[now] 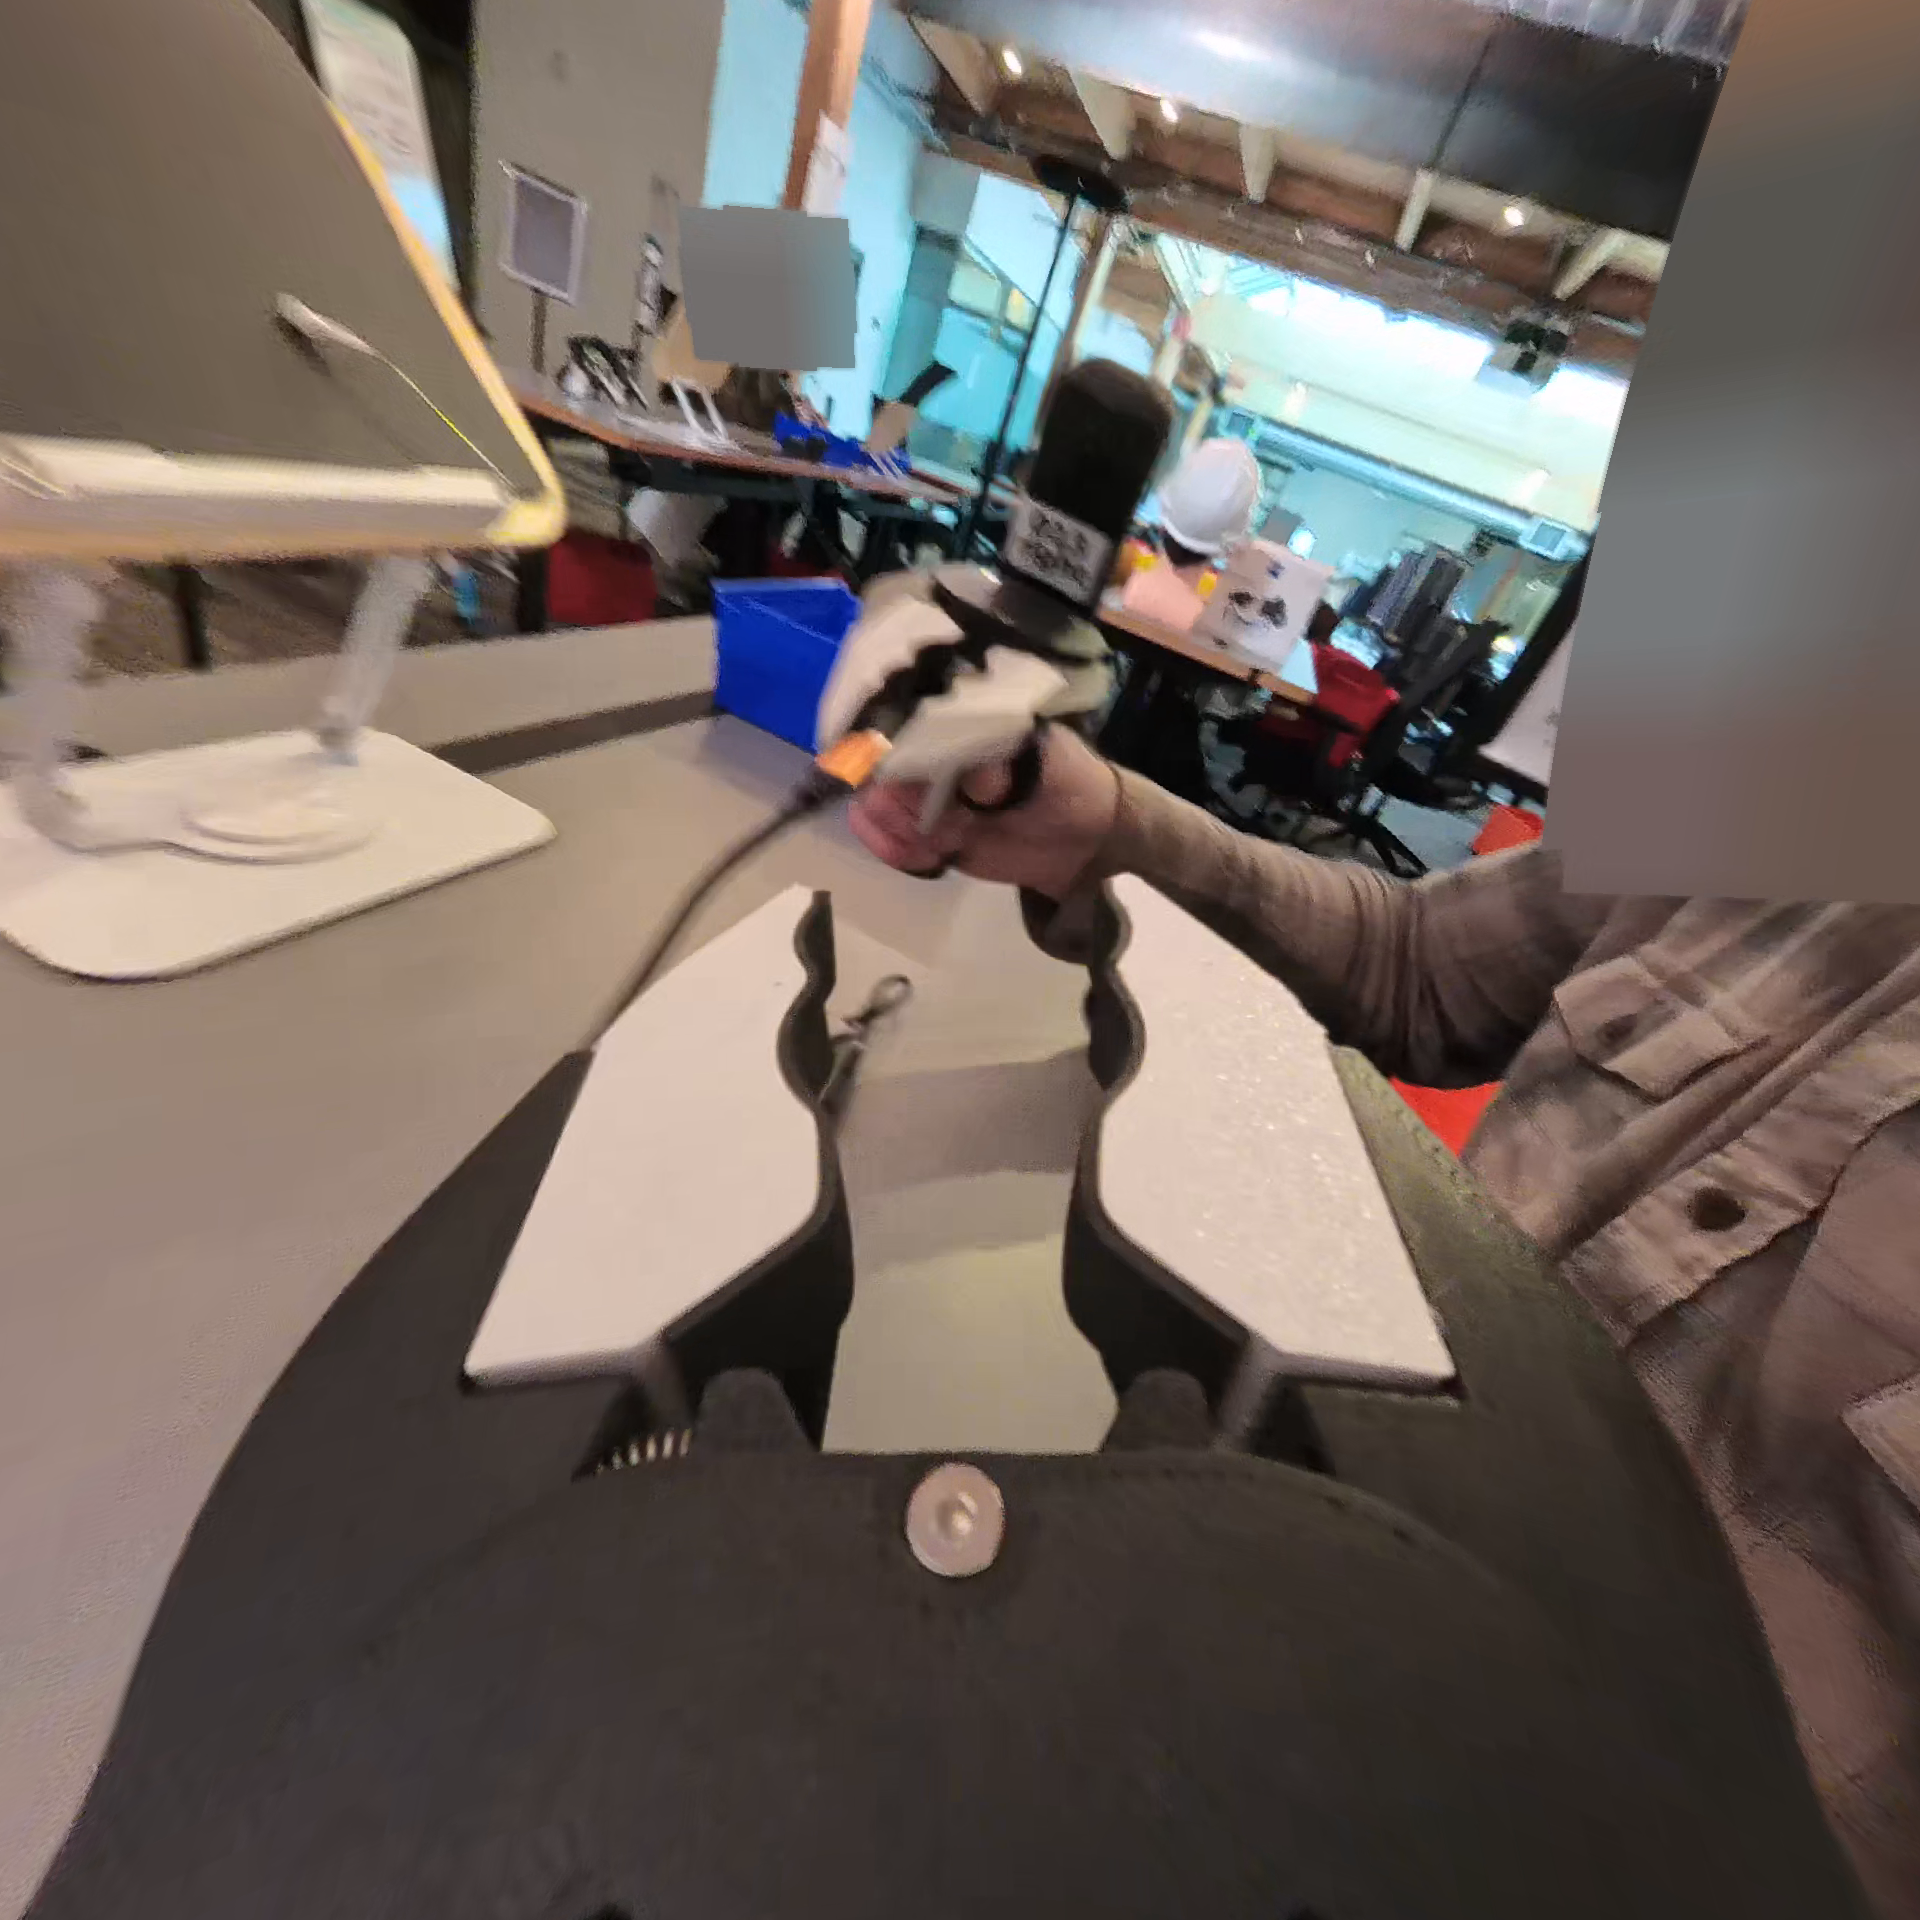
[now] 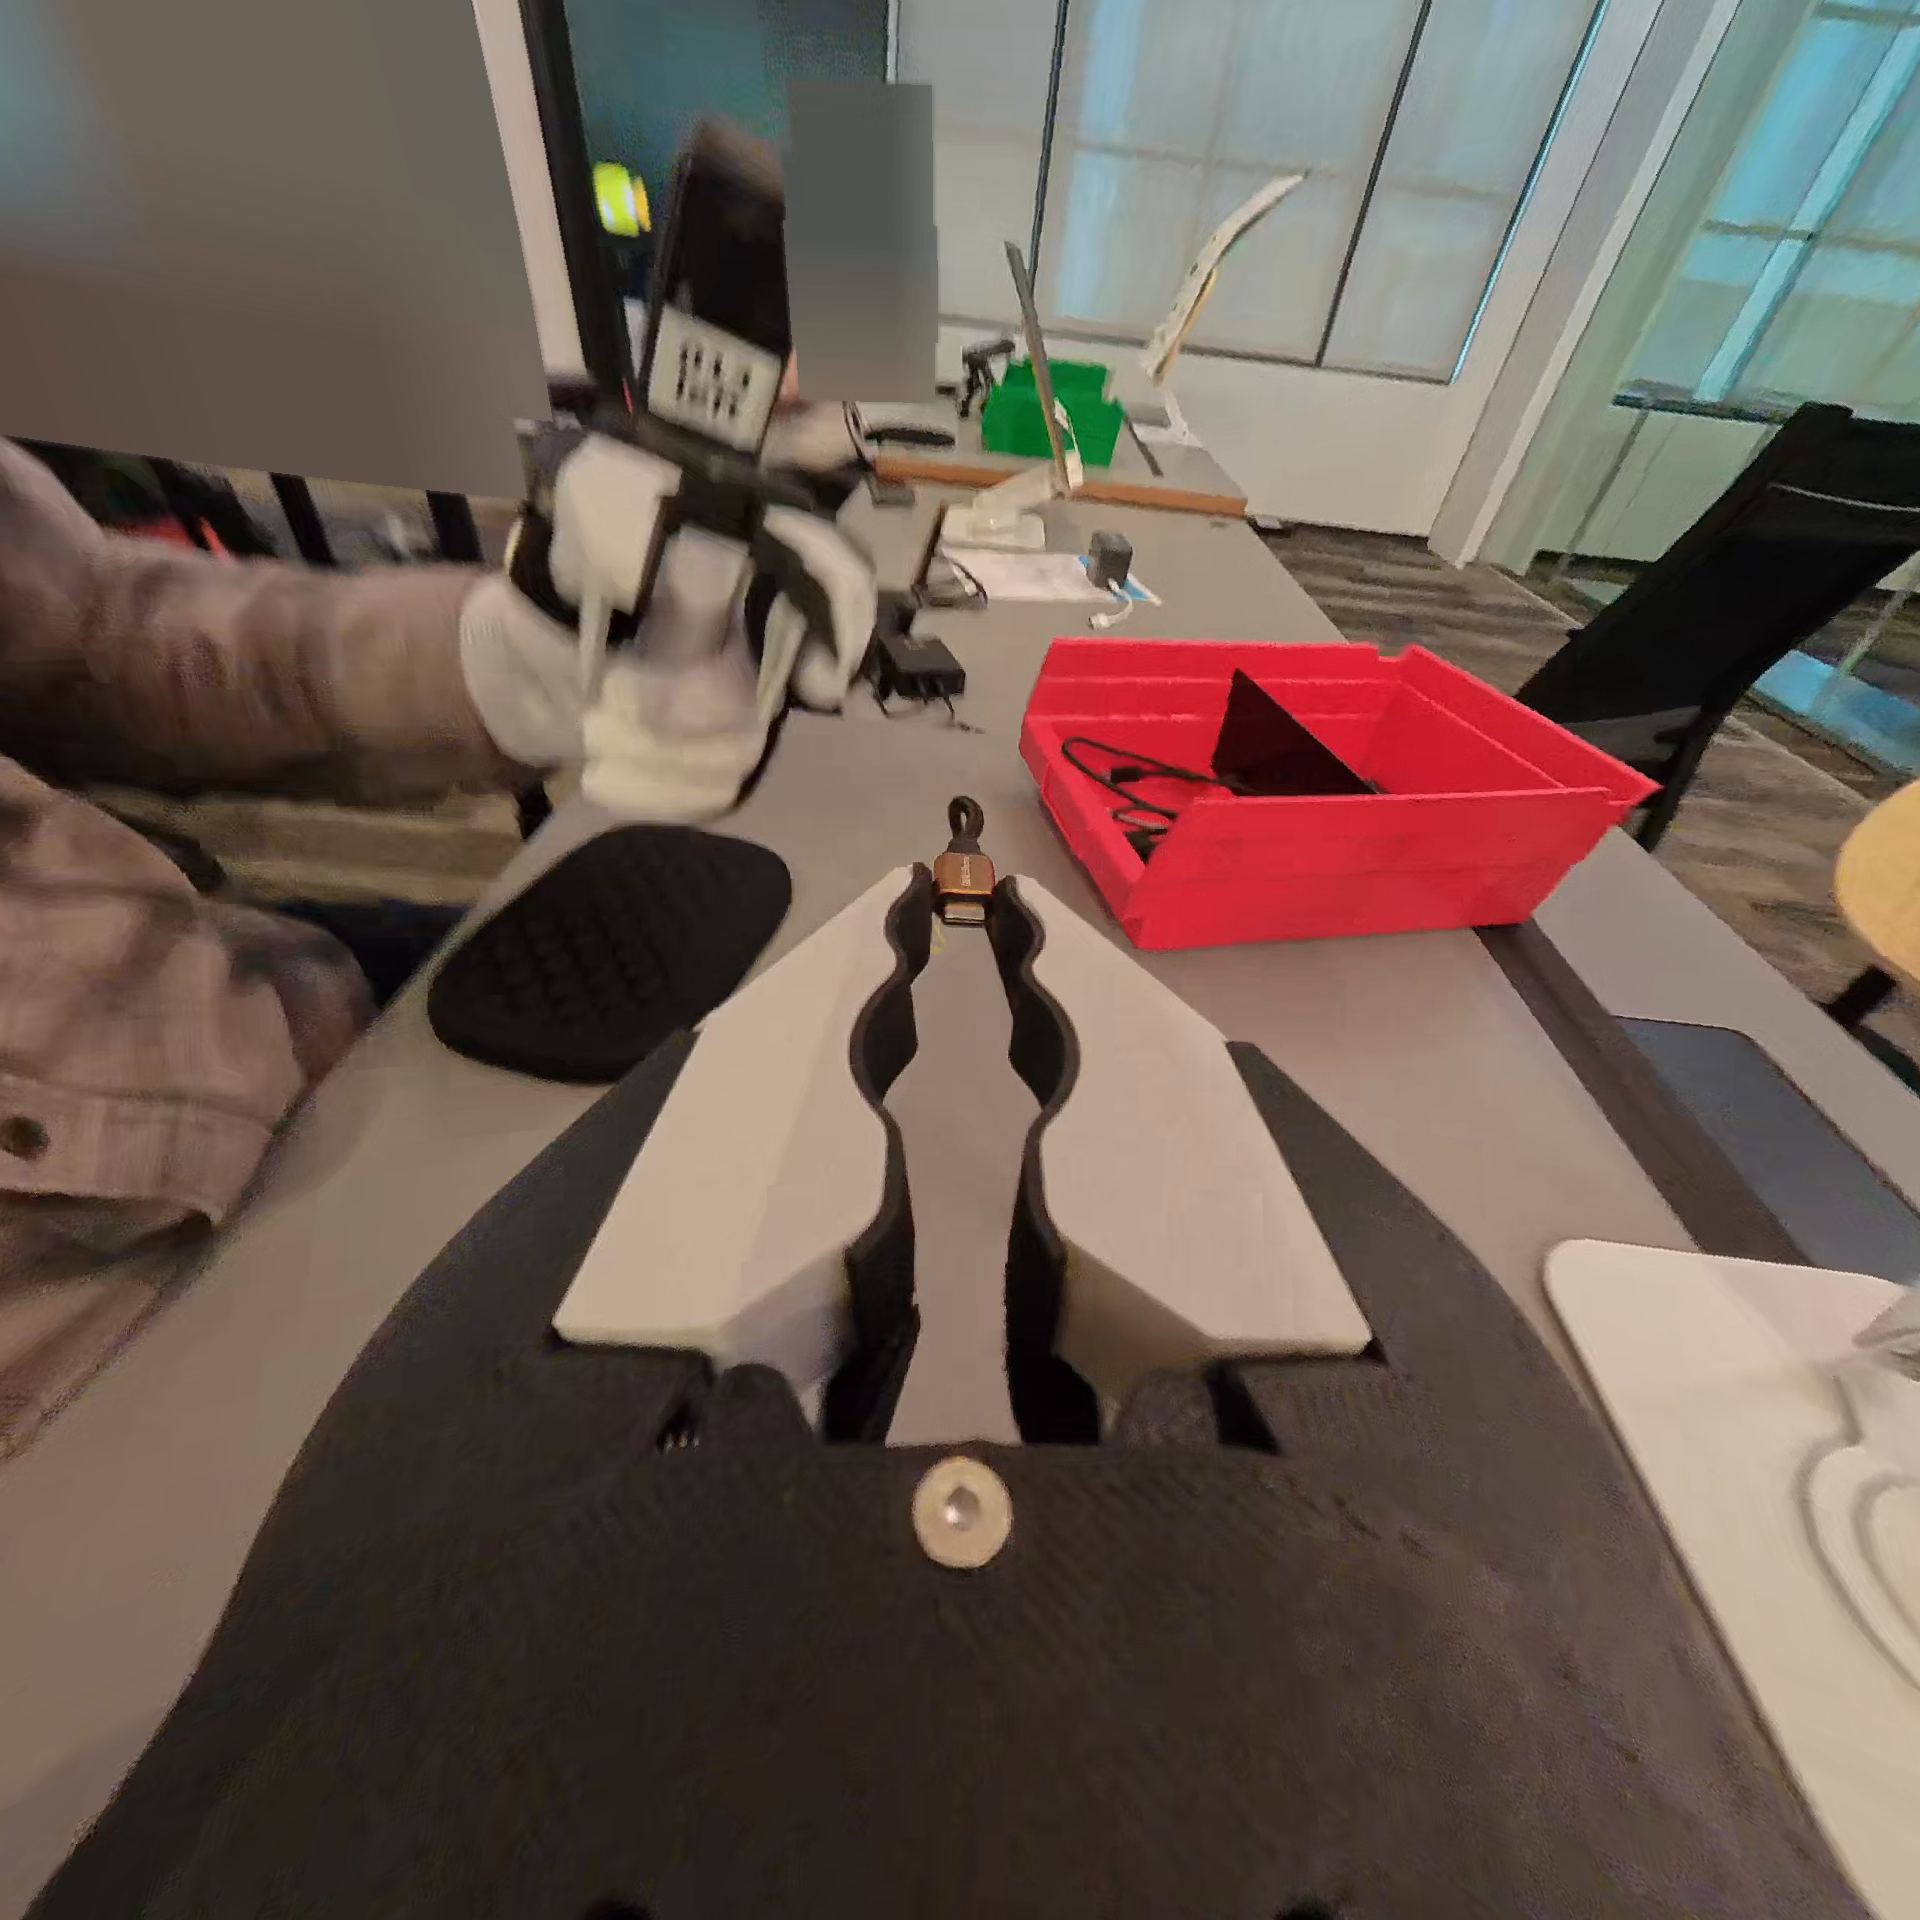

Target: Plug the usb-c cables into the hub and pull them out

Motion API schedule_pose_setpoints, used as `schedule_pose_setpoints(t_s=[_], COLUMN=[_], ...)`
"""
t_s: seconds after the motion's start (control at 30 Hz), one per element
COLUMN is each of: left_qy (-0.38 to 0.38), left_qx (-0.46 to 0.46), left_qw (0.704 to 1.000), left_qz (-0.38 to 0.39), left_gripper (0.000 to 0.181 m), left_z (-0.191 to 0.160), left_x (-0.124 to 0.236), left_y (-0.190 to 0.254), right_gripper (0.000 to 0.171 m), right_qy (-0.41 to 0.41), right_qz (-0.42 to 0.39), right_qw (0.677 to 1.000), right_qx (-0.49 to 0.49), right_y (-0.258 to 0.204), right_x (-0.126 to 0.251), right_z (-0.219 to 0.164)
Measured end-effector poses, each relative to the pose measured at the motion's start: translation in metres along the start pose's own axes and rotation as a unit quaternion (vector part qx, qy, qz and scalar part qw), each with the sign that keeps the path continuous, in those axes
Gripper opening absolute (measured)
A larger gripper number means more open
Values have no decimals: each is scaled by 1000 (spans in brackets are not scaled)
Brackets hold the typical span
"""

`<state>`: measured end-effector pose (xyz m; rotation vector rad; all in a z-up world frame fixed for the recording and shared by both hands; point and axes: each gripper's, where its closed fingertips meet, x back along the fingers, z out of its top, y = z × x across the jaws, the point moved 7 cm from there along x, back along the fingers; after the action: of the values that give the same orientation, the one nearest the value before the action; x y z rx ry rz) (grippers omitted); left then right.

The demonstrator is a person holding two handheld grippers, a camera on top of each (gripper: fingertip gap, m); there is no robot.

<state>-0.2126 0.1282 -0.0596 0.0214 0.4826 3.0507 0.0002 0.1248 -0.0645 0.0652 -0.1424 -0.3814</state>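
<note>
Two tongs hang over the grey desk (image 2: 1403, 1018). Right tongs (image 2: 964, 891) pinch the orange-and-black usb-c plug (image 2: 962, 883) at their tips, near the red bin (image 2: 1351, 862). Left tongs (image 1: 961, 925) gape, holding nothing.

- An open-plan workshop-like office is showing: long grey worktops (image 2: 1195, 582) are running down the room.
- Red (image 2: 1351, 831), blue (image 1: 774, 660) and green plastic parts bins (image 2: 1049, 410) are sitting about.
- Exposed ceiling beams (image 1: 1247, 208) are spanning overhead.
</note>
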Motion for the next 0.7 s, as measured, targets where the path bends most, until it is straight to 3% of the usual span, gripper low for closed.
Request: schedule_pose_setpoints(t_s=[0.2,0.4,0.5,0.6,0.7], left_qy=[-1,107,143,121,97], left_qx=[68,60,73,49,44], left_qw=[998,992,987,991,993], left_qz=[-5,32,-10,-24,-43], left_gripper=[64,68,51,14,6], left_z=[-52,-34,-29,-30,-31], left_x=[-66,-83,-82,-83,-84], left_y=[2,-17,-20,-20,-19], right_gripper=[9,9,9,9,9], right_qy=[100,96,57,42,37], right_qz=[53,110,124,133,133], right_qw=[988,976,973,973,974], right_qx=[-102,-160,-183,-183,-178], right_y=[-3,-7,-7,-8,-8], right_x=[0,2,1,2,3], right_z=[0,-5,-12,-14,-16])
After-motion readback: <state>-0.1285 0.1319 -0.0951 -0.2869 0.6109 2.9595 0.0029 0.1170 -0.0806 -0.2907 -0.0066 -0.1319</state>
